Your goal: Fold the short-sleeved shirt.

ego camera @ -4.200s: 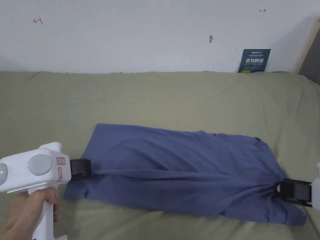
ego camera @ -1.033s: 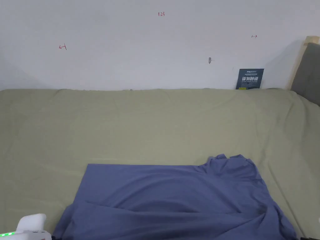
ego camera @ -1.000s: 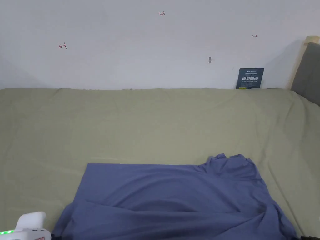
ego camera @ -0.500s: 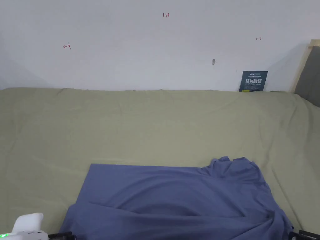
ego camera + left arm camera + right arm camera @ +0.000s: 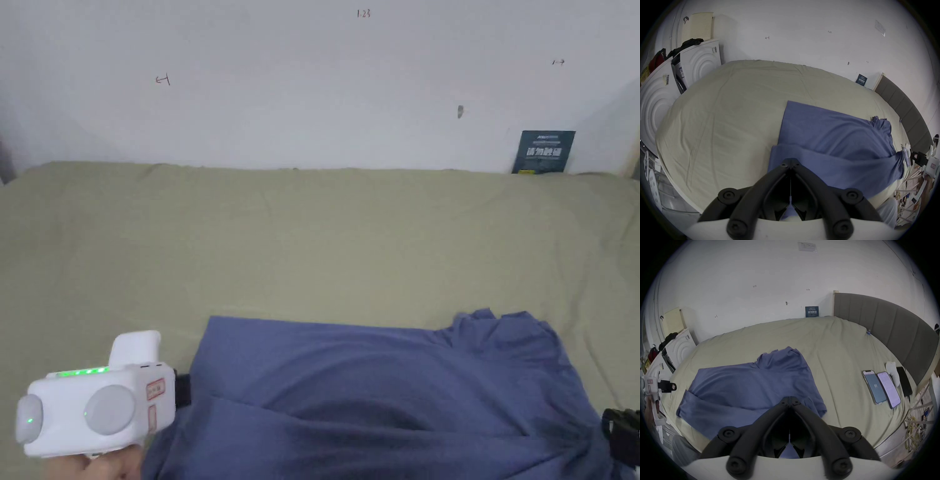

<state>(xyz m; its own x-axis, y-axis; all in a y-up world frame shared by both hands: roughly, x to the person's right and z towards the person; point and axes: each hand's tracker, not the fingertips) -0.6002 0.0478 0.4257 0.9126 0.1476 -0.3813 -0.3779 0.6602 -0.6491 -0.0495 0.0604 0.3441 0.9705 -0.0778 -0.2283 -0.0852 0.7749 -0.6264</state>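
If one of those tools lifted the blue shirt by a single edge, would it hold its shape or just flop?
It would most likely flop. The blue shirt already sags into soft folds and ripples on the bed, so it looks thin and limp. It probably weighs little, since it drapes loosely near the left tool. The bunched sleeve area suggests it would crumple and not slide stiffly if pushed.

Blue shirt, part-folded on bed

Shirt on bed, tools at L & R ends.
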